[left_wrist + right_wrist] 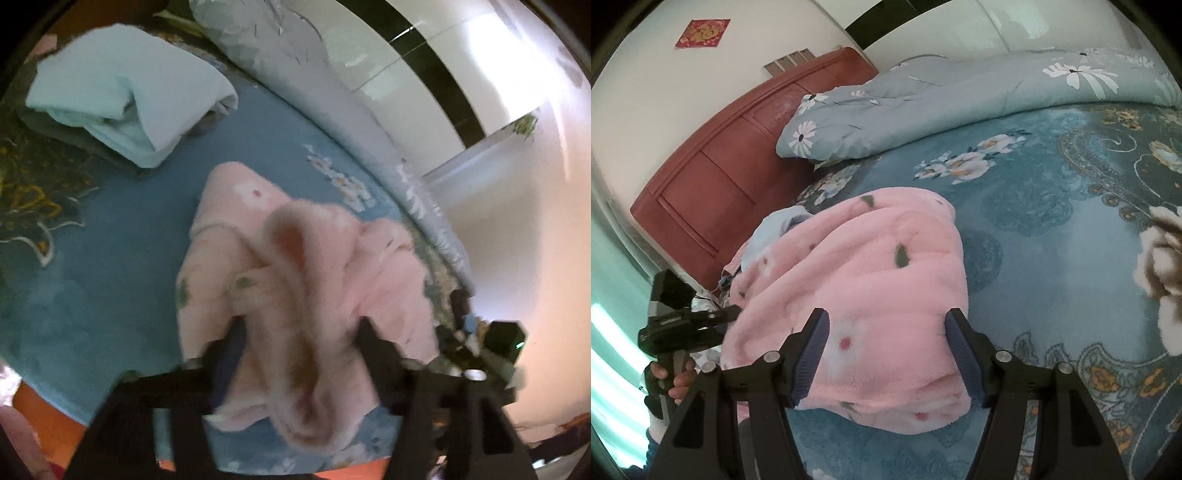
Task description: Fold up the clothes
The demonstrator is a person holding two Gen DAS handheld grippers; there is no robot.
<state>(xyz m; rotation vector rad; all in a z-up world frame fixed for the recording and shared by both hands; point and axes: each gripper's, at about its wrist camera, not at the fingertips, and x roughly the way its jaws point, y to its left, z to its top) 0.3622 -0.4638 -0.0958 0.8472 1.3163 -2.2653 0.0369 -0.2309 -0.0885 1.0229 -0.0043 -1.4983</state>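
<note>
The only sign is a red square paper decoration with a gold character on the white wall above the headboard; it is too blurred to read.

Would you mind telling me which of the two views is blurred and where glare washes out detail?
Left wrist view: motion-blurred, the pink garment and left gripper smeared, glare on the wall at upper right. Right wrist view: sharp, evenly lit, only fisheye bending of the headboard.

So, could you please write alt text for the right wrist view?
A fluffy pink garment lies bunched on a blue floral bedspread, between the open right gripper's fingers. A grey flowered quilt and red headboard sit behind.
</note>
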